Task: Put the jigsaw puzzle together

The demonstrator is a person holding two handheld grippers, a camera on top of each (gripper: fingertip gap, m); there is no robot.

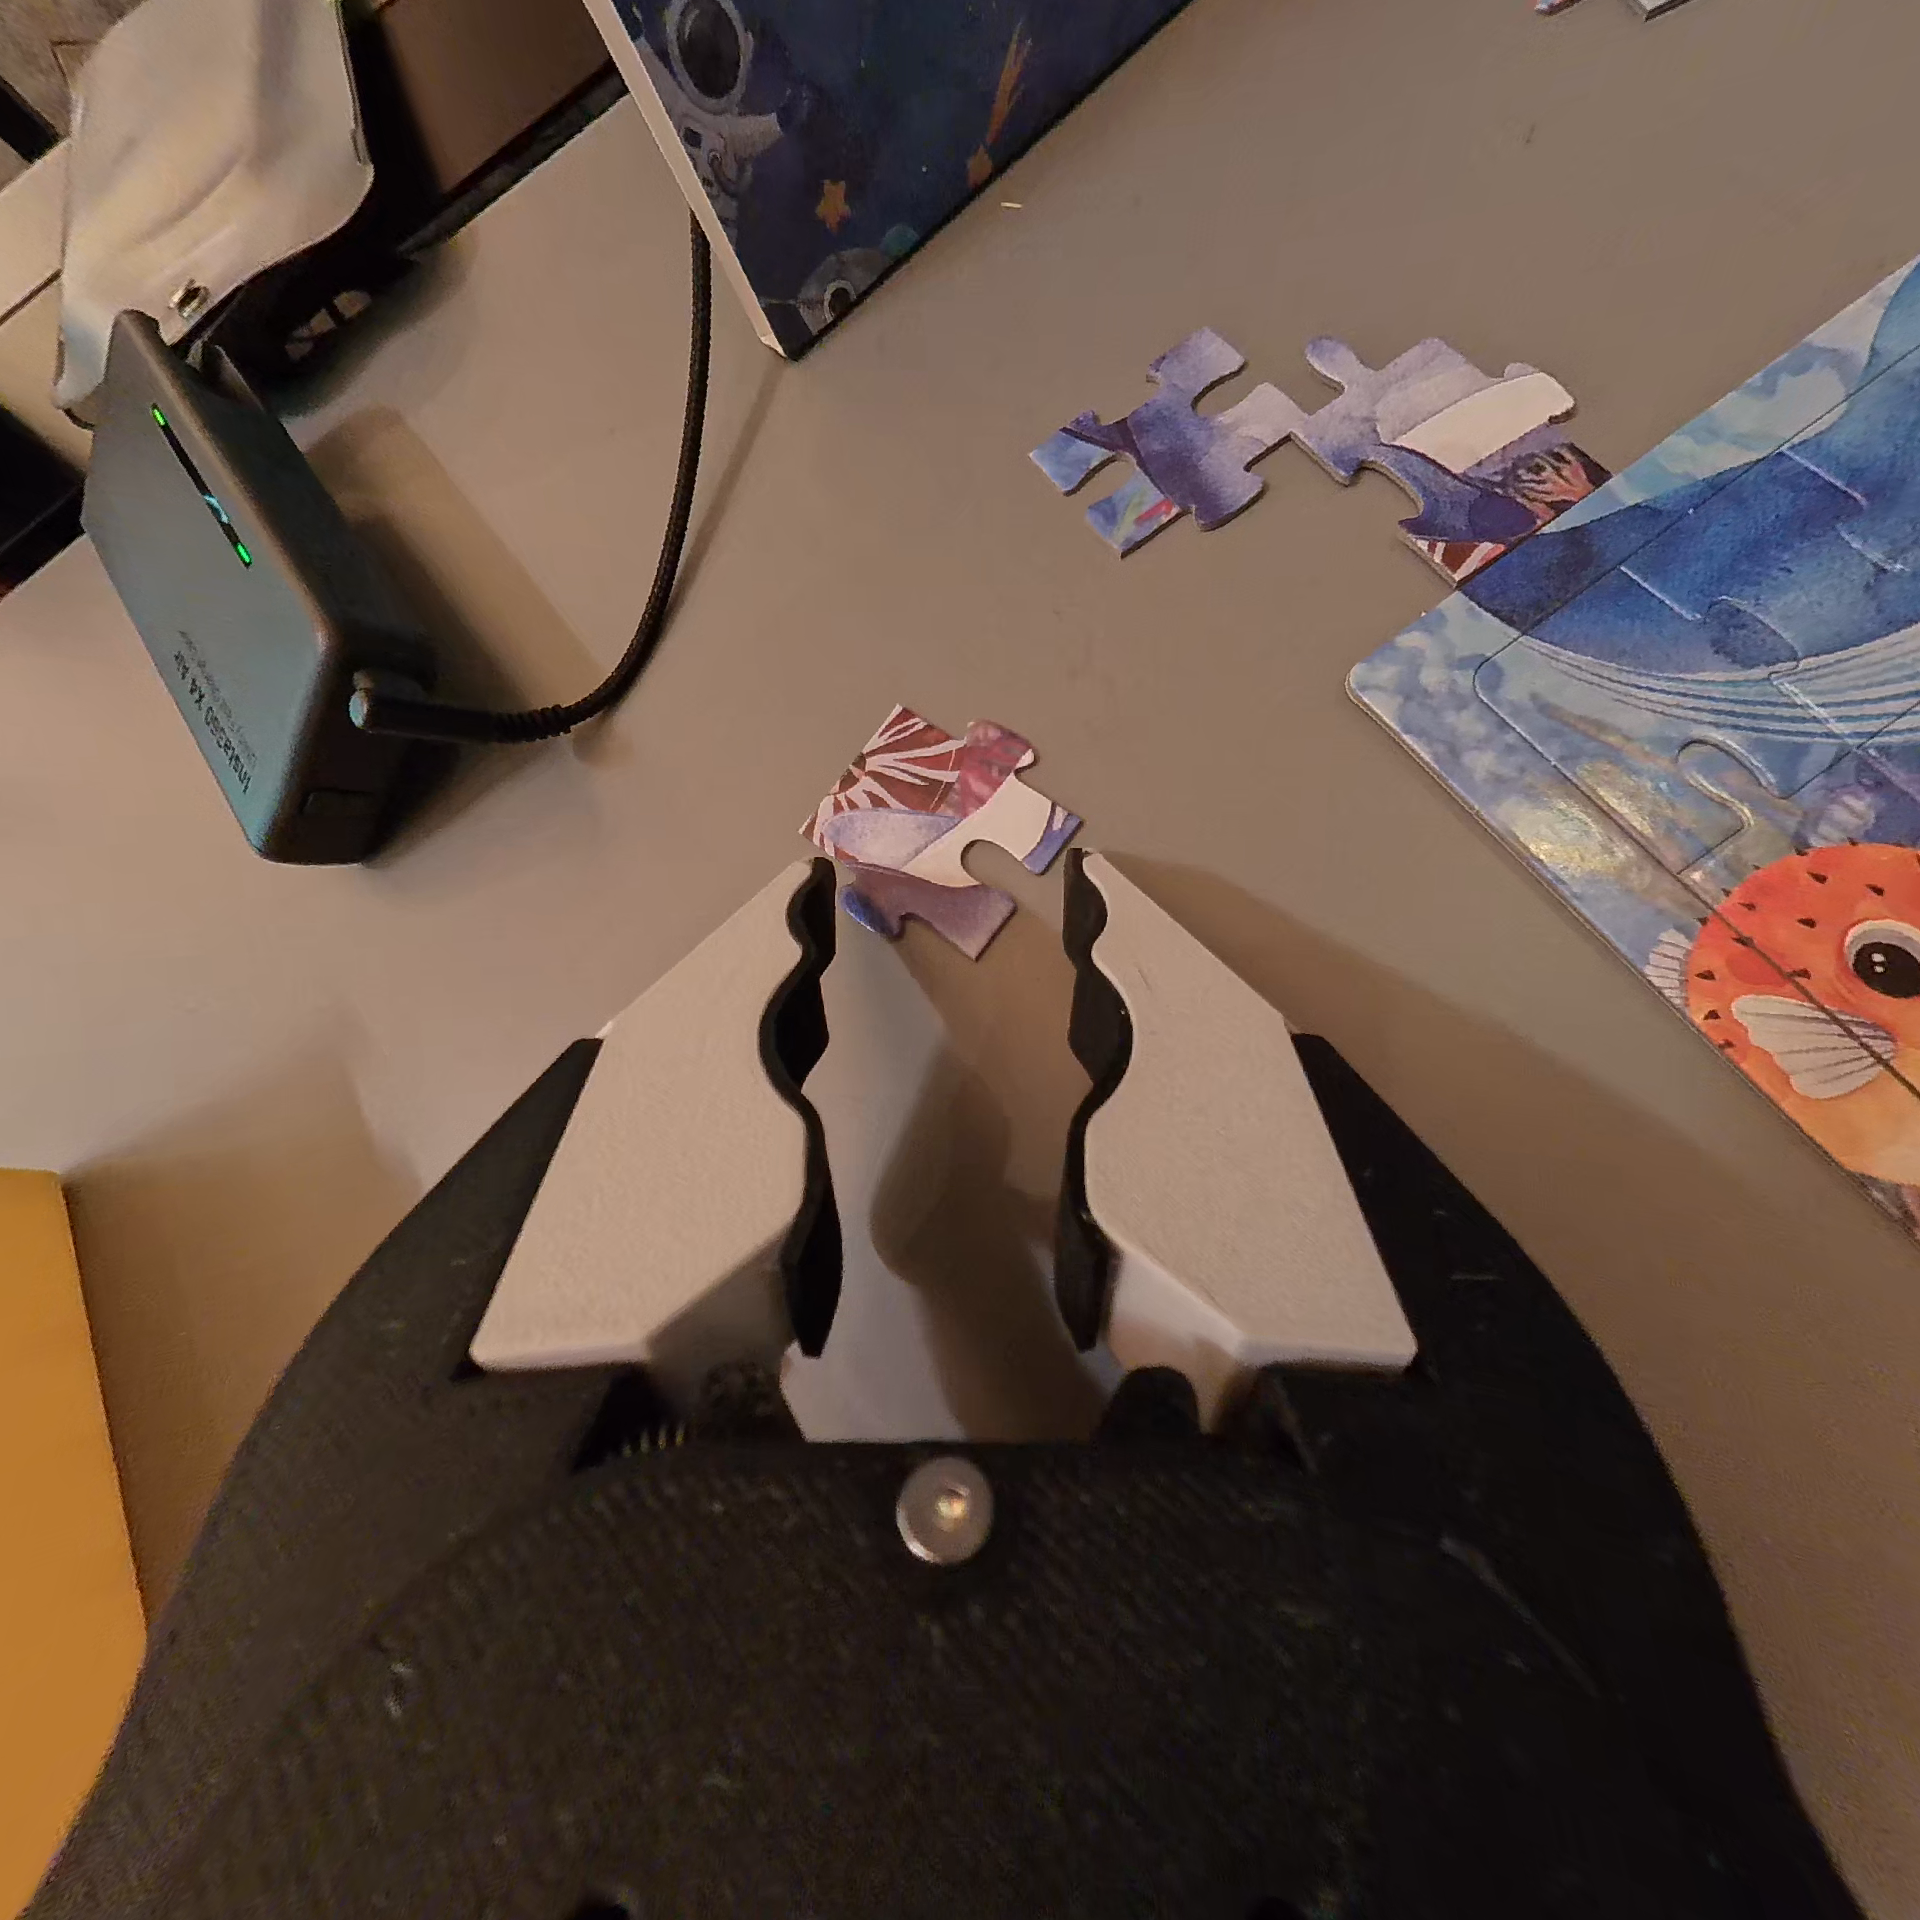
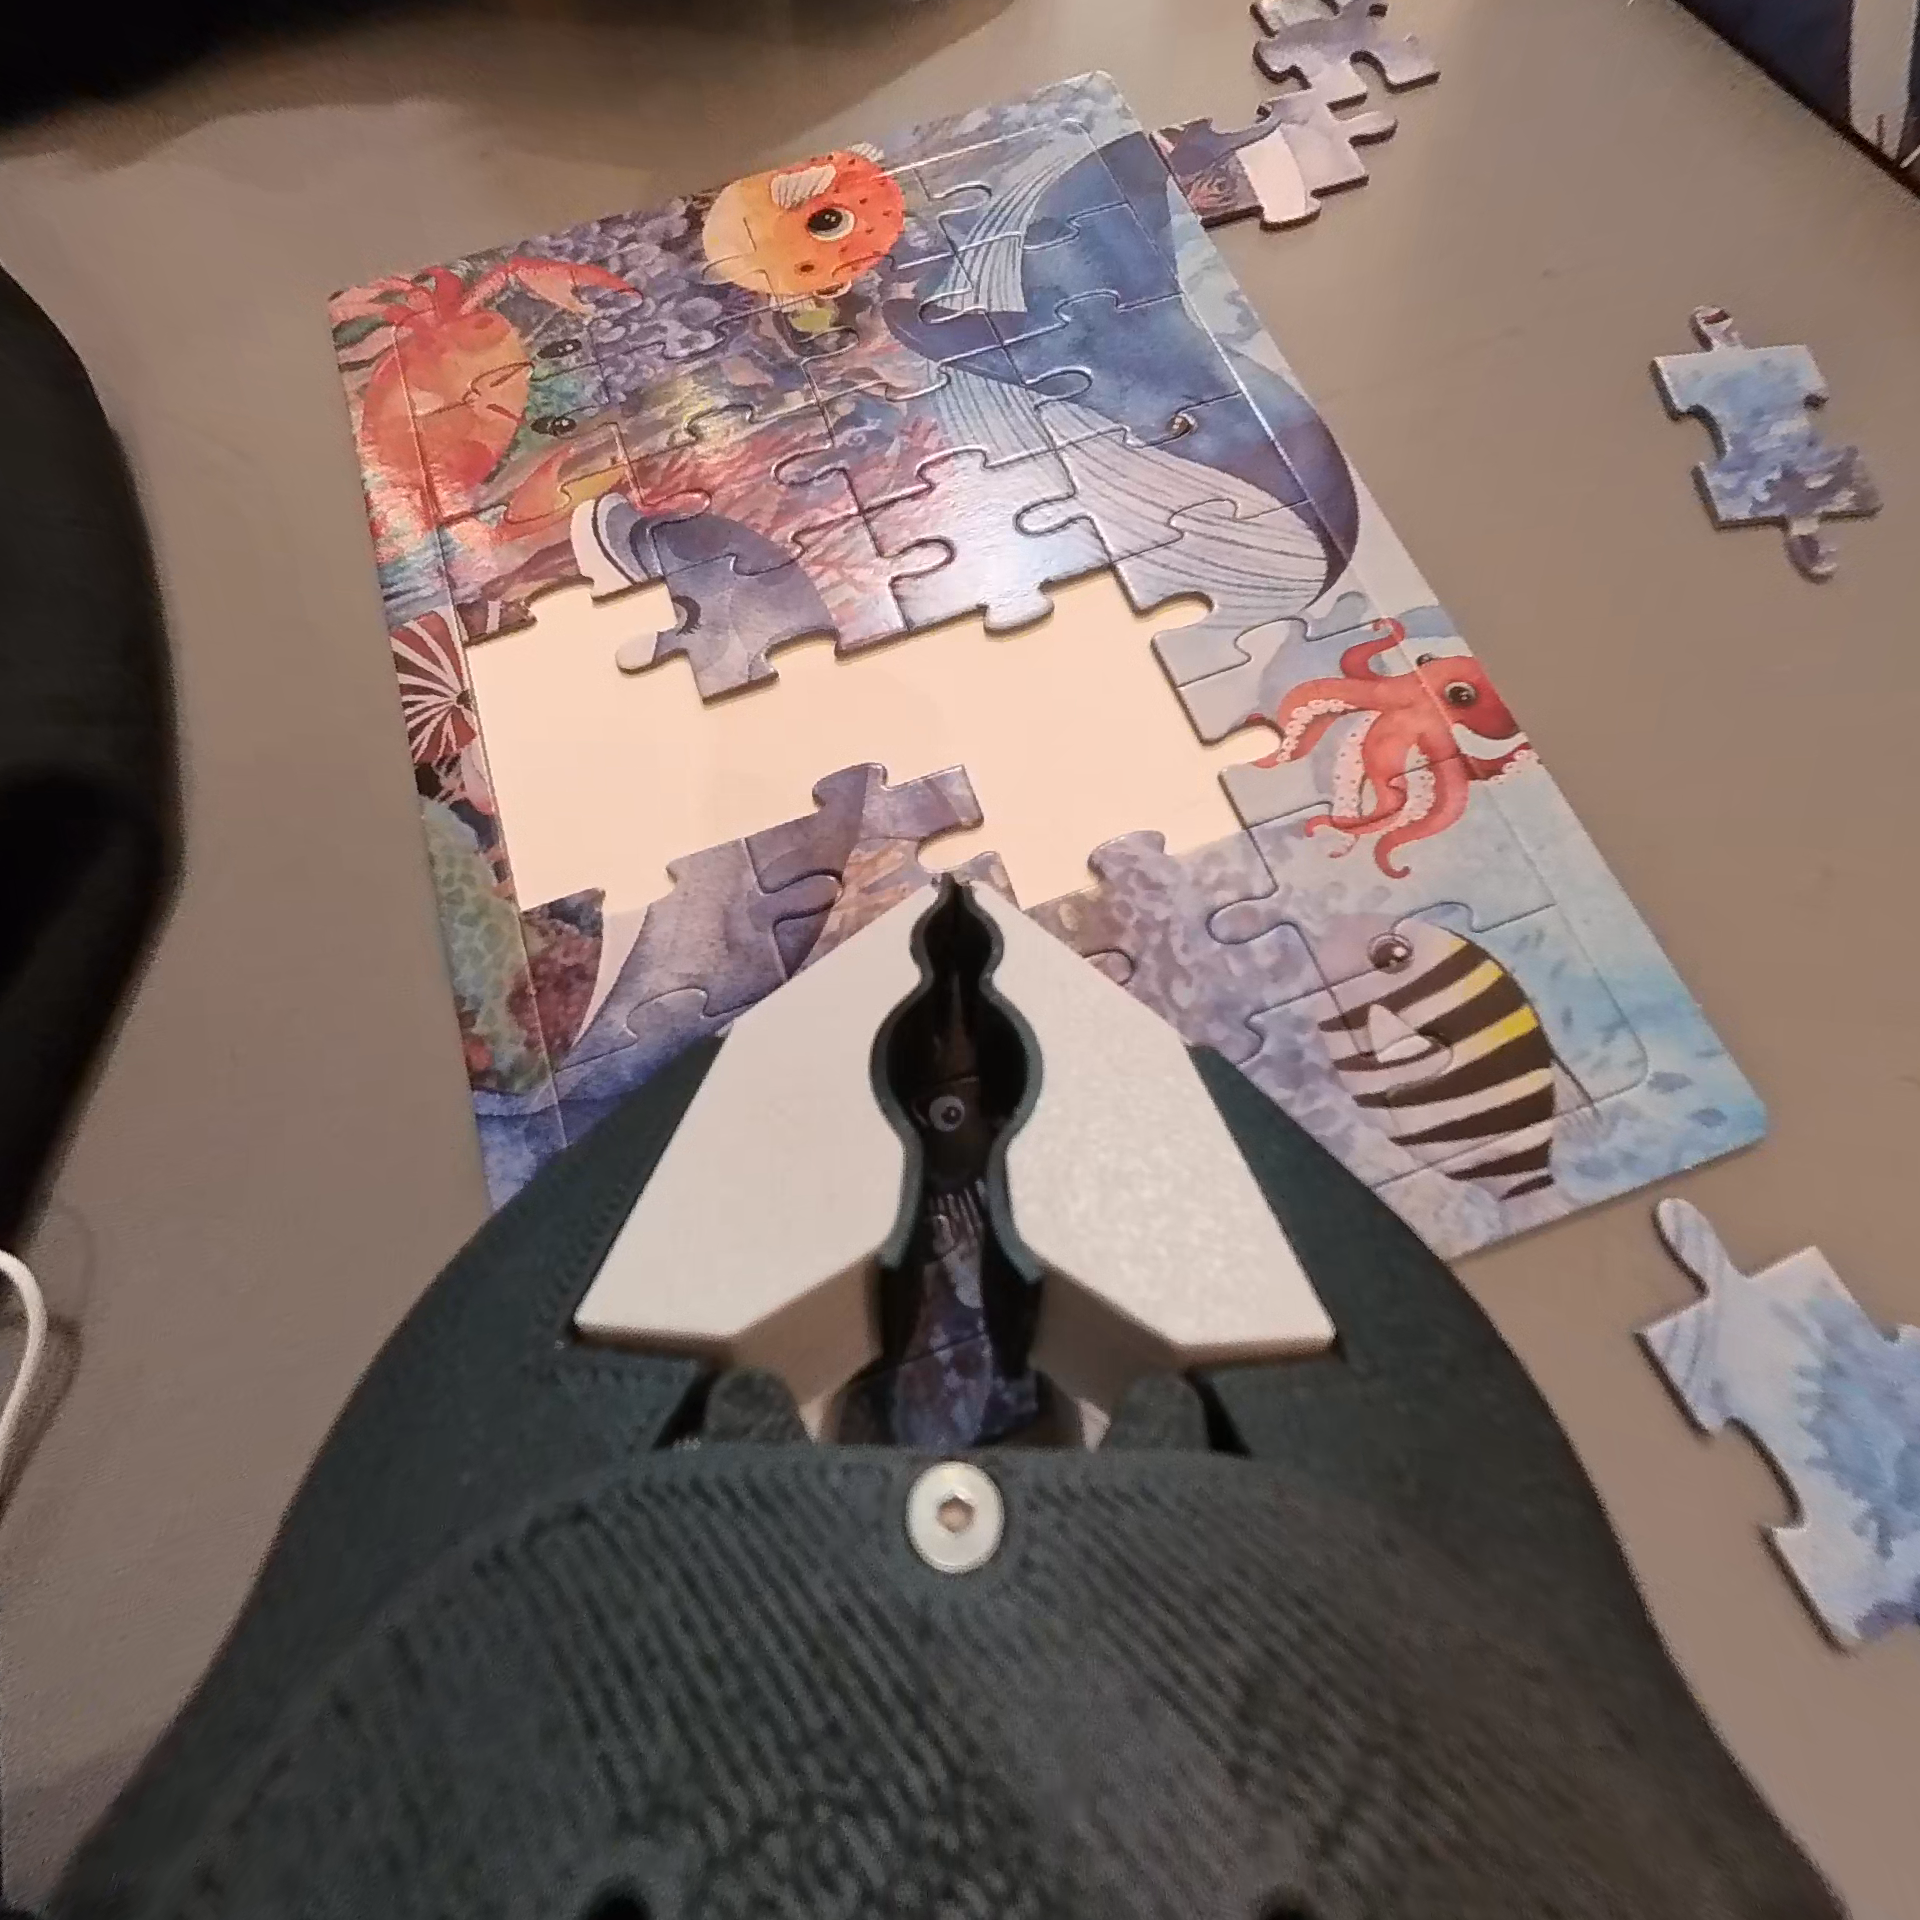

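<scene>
The partly built sea-animal jigsaw [image 2: 1039,395] lies flat on the grey table, with a wide white gap [image 2: 831,717] across its middle. My right gripper [image 2: 951,885] is shut, and its tips are over the pieces at the near edge of that gap. Dark puzzle picture shows through the slot between its fingers. My left gripper [image 1: 948,868] is open, low over the table. A loose piece [image 1: 935,821] with red, purple and white print lies just ahead of its tips and partly between them. The jigsaw's corner [image 1: 1662,644] is at the right of the left wrist view.
Two loose pieces [image 1: 1153,447] [image 1: 1444,426] lie by the jigsaw's edge. Two light-blue pieces [image 2: 1756,447] [image 2: 1797,1403] lie to its right. A puzzle box [image 1: 831,135] stands at the back. A black device [image 1: 229,623] with a cable [image 1: 665,499] sits at the left. One gripper's finger ends stand about 30 cm off the other's. The right tips stand about 12 cm off the partly built sea-animal jigsaw [image 2: 1039,395].
</scene>
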